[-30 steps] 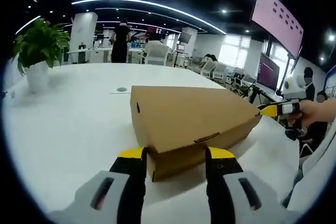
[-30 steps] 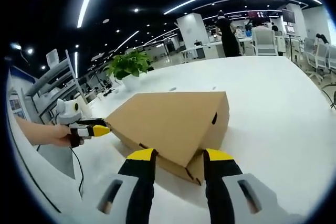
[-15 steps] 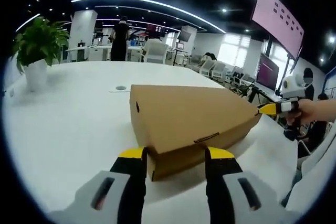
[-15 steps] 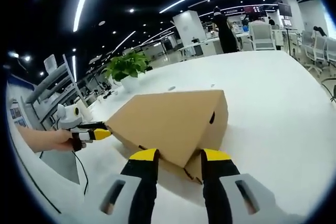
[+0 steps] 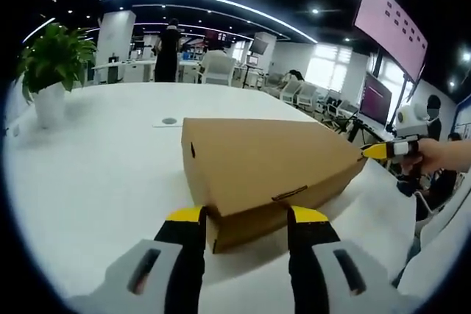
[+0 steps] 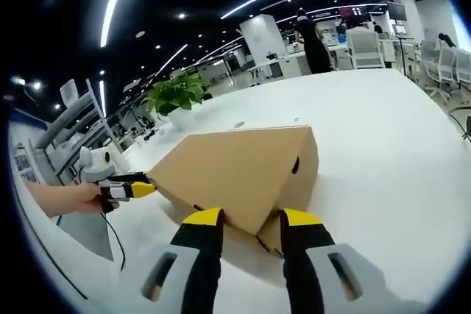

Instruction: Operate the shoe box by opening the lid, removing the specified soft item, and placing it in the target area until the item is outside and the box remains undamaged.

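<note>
Lid status: closed; the plain brown cardboard shoe box (image 5: 265,163) sits shut on the white tabletop (image 5: 96,174), well in from its edges, lid seated flush over the base on every side visible; a small finger hole shows on one end wall.

Left claw (image 5: 243,216): yellow-tipped black jaws parted wide, straddling one near corner of the box, one jaw on each side of it; whether the tips touch the cardboard cannot be told; nothing gripped.

Right claw (image 6: 249,218): jaws likewise spread wide about the opposite corner of the box, empty; in the left gripper view it appears at the far corner of the box, held in the person's hand (image 5: 441,156); its yellow tip looks to be at the lid edge.

Soft item: not seen, presumably inside the shut box; target area not identifiable.

Surroundings: green leafy plant in a white pot (image 5: 50,71) near the far left edge of the tabletop; open office beyond, with a person standing in the background.

Progress, as judged: none of the task steps complete; claws are staged at two opposite corners, seemingly for lifting the lid; remaining: raise lid without tearing it, extract item, place it outside.
</note>
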Demonstrator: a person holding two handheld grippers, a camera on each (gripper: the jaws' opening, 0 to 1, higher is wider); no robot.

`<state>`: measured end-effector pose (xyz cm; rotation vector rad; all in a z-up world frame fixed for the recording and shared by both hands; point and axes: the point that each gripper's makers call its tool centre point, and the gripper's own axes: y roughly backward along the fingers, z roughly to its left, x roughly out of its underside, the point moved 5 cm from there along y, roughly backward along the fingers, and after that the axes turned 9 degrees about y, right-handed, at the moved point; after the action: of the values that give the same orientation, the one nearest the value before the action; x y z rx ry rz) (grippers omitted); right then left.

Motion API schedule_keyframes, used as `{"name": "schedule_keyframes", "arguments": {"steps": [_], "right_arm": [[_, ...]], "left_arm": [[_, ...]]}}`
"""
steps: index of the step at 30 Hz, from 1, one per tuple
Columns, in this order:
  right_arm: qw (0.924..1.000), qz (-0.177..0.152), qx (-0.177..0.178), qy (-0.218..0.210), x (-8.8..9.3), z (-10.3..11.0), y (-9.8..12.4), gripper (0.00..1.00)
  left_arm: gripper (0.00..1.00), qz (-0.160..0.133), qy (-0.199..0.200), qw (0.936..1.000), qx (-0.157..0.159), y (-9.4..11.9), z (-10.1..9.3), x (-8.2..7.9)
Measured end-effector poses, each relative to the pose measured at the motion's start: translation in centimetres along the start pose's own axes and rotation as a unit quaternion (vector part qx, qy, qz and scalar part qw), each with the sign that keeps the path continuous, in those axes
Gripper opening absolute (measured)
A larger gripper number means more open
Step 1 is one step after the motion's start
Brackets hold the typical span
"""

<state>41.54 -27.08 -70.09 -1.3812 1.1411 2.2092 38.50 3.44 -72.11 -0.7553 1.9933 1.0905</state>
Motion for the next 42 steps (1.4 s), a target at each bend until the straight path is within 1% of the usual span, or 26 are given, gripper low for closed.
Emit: {"name": "schedule_keyframes", "arguments": {"steps": [7,13,21,25,28,35,42], "right_arm": [[1.0,0.001,-0.002,0.002,0.0,0.0,0.0,0.28],[1.0,-0.002,0.001,0.0,-0.3,-0.1,0.1,0.27],[0.9999,-0.01,0.003,-0.001,-1.0,-0.2,0.3,0.27],[0.9999,-0.012,0.003,0.0,-1.3,-0.2,0.4,0.27],[0.9998,-0.013,0.003,0.011,-1.6,-0.2,0.5,0.27],[0.9997,-0.009,-0.005,0.02,-1.9,-0.3,0.5,0.26],[0.9998,-0.019,0.0,0.012,-2.2,-0.4,0.6,0.26]], "left_arm": [[0.42,0.01,0.001,0.9999,0.003,0.2,0.0,-0.4],[0.41,0.013,0.001,0.9999,0.007,0.5,-0.1,-0.6],[0.38,0.005,0.003,0.9999,0.014,1.2,-0.4,-1.0],[0.38,0.011,0.003,0.9998,0.016,1.3,-0.7,-1.4],[0.38,0.009,0.006,0.9998,0.017,1.3,-0.8,-1.5],[0.38,0.007,0.004,0.9998,0.02,1.5,-1.1,-2.0],[0.37,0.005,0.008,0.9998,0.02,1.6,-1.4,-2.4]]}}
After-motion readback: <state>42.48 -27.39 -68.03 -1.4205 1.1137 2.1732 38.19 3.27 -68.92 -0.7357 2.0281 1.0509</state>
